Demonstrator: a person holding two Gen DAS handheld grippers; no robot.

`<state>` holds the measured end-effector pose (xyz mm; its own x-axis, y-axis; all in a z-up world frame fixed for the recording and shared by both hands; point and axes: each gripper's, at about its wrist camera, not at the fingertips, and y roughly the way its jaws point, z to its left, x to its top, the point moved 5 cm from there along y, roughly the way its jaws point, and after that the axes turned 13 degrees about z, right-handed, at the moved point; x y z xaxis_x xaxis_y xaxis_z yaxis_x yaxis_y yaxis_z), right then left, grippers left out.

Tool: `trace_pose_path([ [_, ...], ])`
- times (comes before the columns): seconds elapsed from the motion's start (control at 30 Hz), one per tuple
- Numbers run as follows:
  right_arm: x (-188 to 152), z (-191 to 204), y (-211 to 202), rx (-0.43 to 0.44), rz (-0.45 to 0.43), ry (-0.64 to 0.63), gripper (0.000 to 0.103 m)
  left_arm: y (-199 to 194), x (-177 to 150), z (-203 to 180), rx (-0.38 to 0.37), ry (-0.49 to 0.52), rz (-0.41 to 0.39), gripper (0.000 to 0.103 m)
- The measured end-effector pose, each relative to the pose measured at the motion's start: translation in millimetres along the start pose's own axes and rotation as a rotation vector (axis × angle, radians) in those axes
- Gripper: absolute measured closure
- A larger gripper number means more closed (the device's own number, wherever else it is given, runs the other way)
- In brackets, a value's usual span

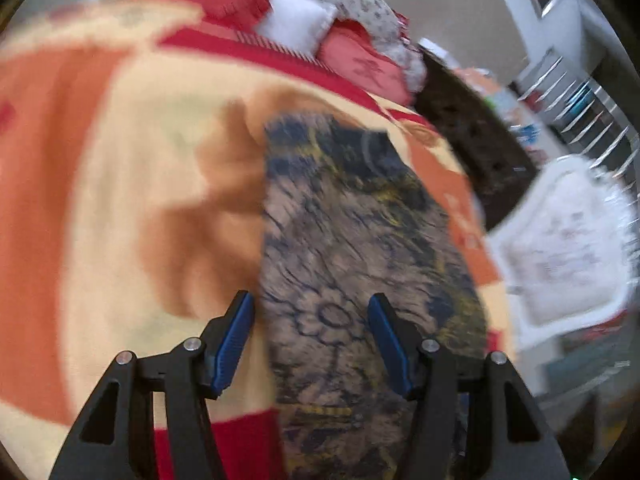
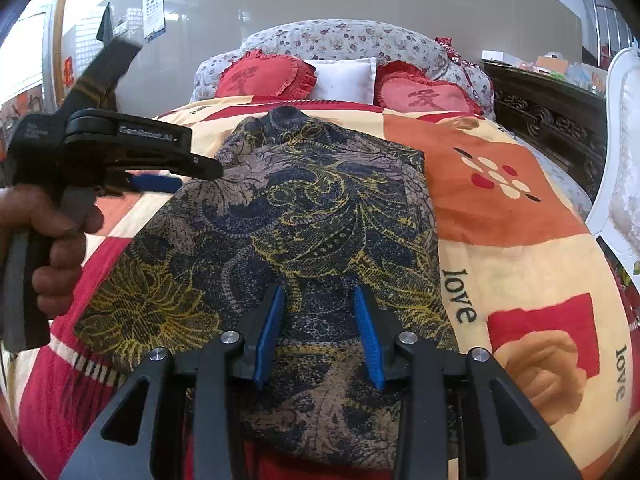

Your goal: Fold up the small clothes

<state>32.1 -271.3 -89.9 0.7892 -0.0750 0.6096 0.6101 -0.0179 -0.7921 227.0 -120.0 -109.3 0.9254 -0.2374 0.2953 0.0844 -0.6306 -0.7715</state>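
Observation:
A garment [image 2: 320,200] patterned in dark blue, tan and yellow lies flat on the bed's patchwork blanket [image 2: 500,260]. My right gripper [image 2: 319,290] hovers over the garment's near part, open, its blue pads apart with nothing pinched between them. In the same view a hand holds my left gripper [image 2: 188,176] at the garment's far left edge, seen side-on. The left wrist view is blurred by motion. There my left gripper [image 1: 311,300] stands open above the garment [image 1: 352,216], close to its left edge, with the blanket [image 1: 120,160] beside it.
Two red heart cushions [image 2: 264,76] and a white pillow [image 2: 344,78] lean on floral bedding [image 2: 344,38] at the bed's head. Dark carved wooden furniture [image 2: 548,116] runs along the right side. A white chair [image 2: 624,152] stands at the right edge.

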Motion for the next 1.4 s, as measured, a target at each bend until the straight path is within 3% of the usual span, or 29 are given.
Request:
trace_pose_path([
  [0.03,0,0,0,0.000,0.000,0.001,0.051,9,-1,1,-0.098,-0.016,0.046,0.034],
  [0.1,0,1,0,0.001,0.000,0.001,0.051,11,2,2,-0.208,-0.031,0.050,0.023],
  [0.17,0,1,0,0.001,0.000,0.002,0.051,14,8,7,-0.321,-0.079,0.062,0.020],
  [0.27,0,1,0,0.001,0.000,0.002,0.051,12,15,15,-0.409,-0.142,0.081,0.021],
  [0.47,0,1,1,0.002,-0.001,0.005,0.051,11,0,4,-0.574,-0.137,0.183,0.027],
  [0.57,0,2,2,0.000,0.000,0.007,0.050,17,10,11,-0.509,-0.176,0.174,0.038],
  [0.63,0,1,1,0.000,0.000,0.008,0.050,20,13,13,-0.400,-0.183,0.155,0.060],
  [0.7,1,0,0,0.010,0.006,0.017,0.050,18,11,11,-0.290,-0.155,0.129,0.073],
  [0.83,13,-45,-26,0.172,-0.048,0.213,0.049,8,7,4,-0.133,-0.092,0.057,0.082],
  [0.9,20,-87,-28,0.213,-0.072,0.375,0.024,-1,4,2,-0.096,-0.077,0.044,0.082],
  [0.93,22,-108,-22,0.229,-0.059,0.454,0.021,-3,1,2,-0.078,-0.064,0.047,0.082],
  [1.03,27,-133,8,0.361,0.049,0.551,0.021,-16,-4,19,-0.029,-0.061,0.052,0.082],
  [1.1,37,-123,20,0.470,0.092,0.491,0.021,-22,-4,36,-0.035,-0.102,0.047,0.082],
  [1.2,56,-110,34,0.603,0.071,0.426,0.021,-15,-5,42,-0.036,-0.122,0.071,0.076],
  [1.3,63,-107,71,0.792,0.148,0.554,0.021,-12,-4,37,0.009,-0.121,0.061,0.070],
  [1.4,62,-102,91,0.900,0.202,0.651,0.021,-9,-4,35,0.029,-0.125,0.049,0.067],
])
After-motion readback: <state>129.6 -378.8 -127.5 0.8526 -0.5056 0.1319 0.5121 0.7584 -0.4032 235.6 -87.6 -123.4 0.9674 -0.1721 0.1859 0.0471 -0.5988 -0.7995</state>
